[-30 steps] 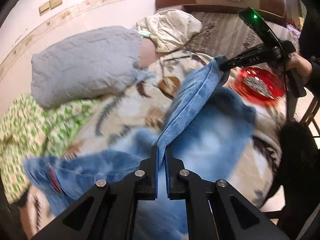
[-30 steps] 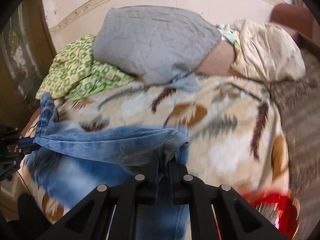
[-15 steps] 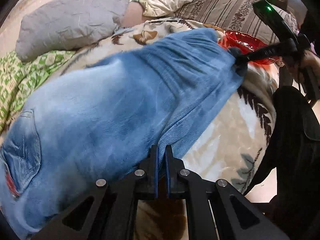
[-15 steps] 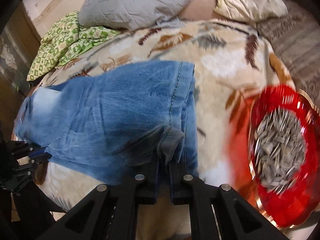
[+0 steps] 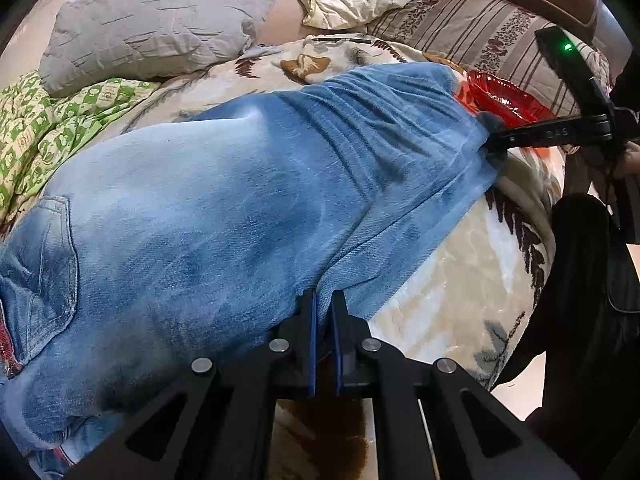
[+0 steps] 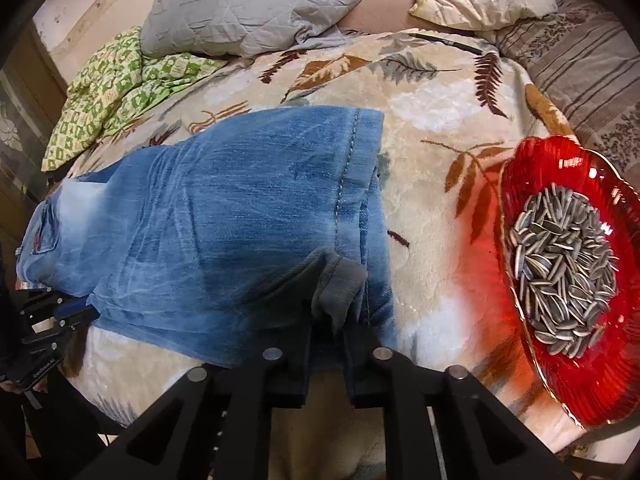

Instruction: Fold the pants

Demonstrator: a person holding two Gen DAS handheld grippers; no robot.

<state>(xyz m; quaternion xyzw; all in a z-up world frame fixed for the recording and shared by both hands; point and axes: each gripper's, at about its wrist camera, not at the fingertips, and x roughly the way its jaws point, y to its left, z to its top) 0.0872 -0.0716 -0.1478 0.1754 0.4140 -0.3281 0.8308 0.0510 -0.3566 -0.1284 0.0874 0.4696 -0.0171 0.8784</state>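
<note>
Since 1 second ago the jeans (image 5: 224, 208) have come down from a raised, stretched fold to lie flat on the leaf-print blanket (image 6: 432, 92), and since half a second ago the right gripper (image 6: 328, 320) has let its fingers part a little. In the right wrist view the jeans spread from 9 o'clock toward the centre, hems at about 1 o'clock, with a bunched grey-blue corner of cloth lying loosely between the right gripper's jaws, which look slightly apart rather than pinching. The left gripper (image 5: 324, 300) is nearly closed on the near edge of the denim at 6 o'clock of its own view, clamping a thin fold. The step in hand looks like laying down 1 lengthwise fold, leg over leg, and letting go. The next move probably calls for both grippers to release and back off without dragging the cloth, then to take the hem end and carry it toward the waist for the cross fold. The red dish (image 6: 568, 360) of sunflower seeds (image 6: 560, 272) sits close at 3 o'clock, near the hems, so a wide swing could tip it. Hard to tell: whether the right gripper's pads touch the cloth at all, since the bunched corner hides them; how many layers lie underneath; the waistband, cut off at 8 o'clock in the left wrist view, where only a back pocket (image 5: 44, 276) shows.
</note>
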